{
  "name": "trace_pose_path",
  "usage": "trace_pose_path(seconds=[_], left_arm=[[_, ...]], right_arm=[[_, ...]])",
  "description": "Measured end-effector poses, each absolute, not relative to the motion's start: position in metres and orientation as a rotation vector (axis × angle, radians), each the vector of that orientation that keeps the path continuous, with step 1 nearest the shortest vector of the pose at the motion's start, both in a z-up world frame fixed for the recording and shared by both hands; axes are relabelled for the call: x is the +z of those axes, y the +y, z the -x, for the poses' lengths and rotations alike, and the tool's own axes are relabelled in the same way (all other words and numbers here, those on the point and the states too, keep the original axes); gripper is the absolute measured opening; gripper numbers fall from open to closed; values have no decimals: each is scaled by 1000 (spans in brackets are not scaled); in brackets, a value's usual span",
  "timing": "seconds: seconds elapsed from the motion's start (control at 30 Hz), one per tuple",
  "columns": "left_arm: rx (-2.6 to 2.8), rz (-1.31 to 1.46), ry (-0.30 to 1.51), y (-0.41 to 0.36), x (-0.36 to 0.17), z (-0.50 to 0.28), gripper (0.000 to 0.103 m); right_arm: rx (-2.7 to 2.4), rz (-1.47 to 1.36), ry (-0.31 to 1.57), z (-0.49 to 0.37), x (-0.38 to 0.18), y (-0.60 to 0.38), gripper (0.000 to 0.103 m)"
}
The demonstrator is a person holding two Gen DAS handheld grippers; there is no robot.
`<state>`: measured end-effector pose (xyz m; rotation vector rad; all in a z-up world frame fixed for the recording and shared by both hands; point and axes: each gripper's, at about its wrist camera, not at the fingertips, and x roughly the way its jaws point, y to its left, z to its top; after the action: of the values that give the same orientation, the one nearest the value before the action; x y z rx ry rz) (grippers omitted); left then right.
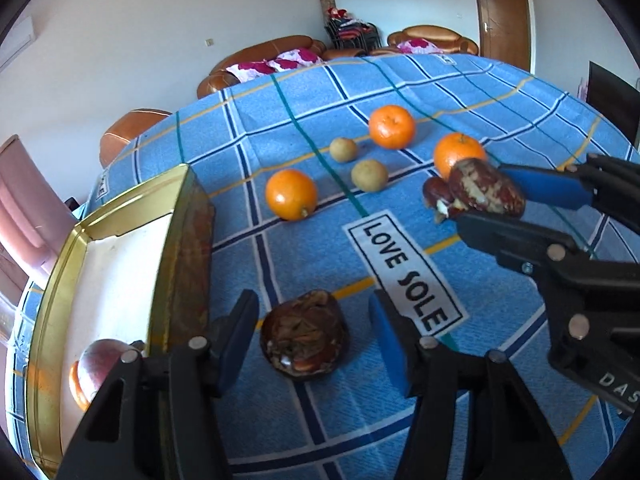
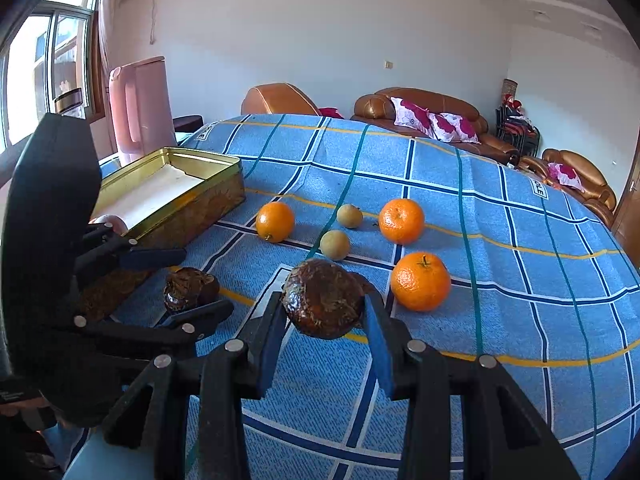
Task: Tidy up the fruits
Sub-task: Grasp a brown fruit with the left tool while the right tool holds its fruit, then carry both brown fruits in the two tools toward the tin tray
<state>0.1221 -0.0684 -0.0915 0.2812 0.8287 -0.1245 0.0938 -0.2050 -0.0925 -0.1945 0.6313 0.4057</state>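
Observation:
A dark brown, wrinkled fruit (image 1: 304,336) lies on the blue checked cloth between the fingers of my left gripper (image 1: 312,340), which is open, with a gap showing at the right pad. My right gripper (image 2: 324,320) is shut on a second brown fruit (image 2: 324,300) and holds it above the cloth; in the left wrist view it is at the right (image 1: 492,200). A smaller brown fruit (image 1: 436,196) lies just behind it. Three oranges (image 1: 291,194) (image 1: 391,126) (image 1: 456,152) and two small yellow-green fruits (image 1: 343,149) (image 1: 369,175) sit further back.
A gold tin (image 1: 120,216) stands open at the left, right beside my left gripper, with a reddish fruit (image 1: 100,368) inside. A pink appliance (image 2: 140,104) stands behind it. Brown sofas (image 2: 432,116) line the wall beyond the table's far edge.

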Motion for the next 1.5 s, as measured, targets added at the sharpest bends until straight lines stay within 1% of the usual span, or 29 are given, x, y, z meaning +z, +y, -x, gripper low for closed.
trace_pose_path(seconds=[0.2, 0.3, 0.37, 0.43, 0.47, 0.67, 1.07, 1.5], left_arm=[[-129, -300, 831, -70, -93, -121, 55], [-154, -237, 855, -61, -93, -130, 56], [-156, -197, 868, -57, -93, -135, 56], [-163, -209, 863, -59, -93, -135, 52], [-163, -211, 860, -60, -93, -134, 45], [-166, -151, 812, -50, -86, -127, 45], [-162, -154, 667, -53, -67, -105, 45], [-148, -105, 572, -42, -55, -91, 45]], right_arm=[[400, 184, 624, -92, -91, -207, 42], [398, 195, 627, -92, -92, -205, 42], [398, 200, 630, -93, -92, -204, 42], [397, 202, 631, -93, -92, -204, 42], [398, 201, 633, -93, -92, -204, 42], [395, 190, 625, -92, -92, -207, 42], [430, 179, 567, -83, -86, -209, 42], [464, 182, 507, -72, -80, -209, 42]])
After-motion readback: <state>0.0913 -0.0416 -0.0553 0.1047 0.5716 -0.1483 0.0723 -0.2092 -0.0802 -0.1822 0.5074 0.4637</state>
